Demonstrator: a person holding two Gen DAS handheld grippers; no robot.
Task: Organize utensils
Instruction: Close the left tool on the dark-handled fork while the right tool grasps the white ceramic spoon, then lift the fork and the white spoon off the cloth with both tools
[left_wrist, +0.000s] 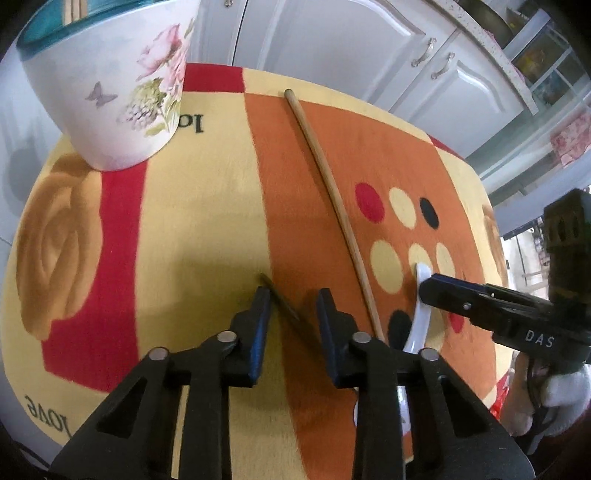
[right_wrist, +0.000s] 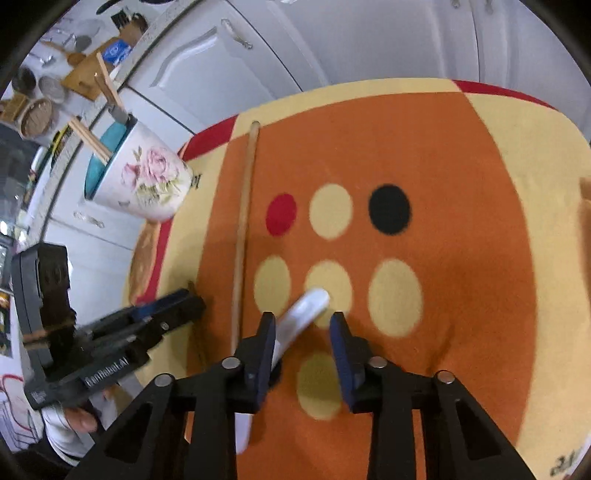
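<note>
A floral white pot with a teal inside stands at the cloth's far left and holds several wooden sticks. A long wooden stick lies on the orange patch. A thin dark stick lies between the fingers of my open left gripper. A white spoon lies on the cloth. My right gripper is open, its jaws either side of the spoon's handle.
The table carries a patterned cloth of cream, red and orange with dots. White cabinet doors stand behind. A counter with baskets and jars is at far left.
</note>
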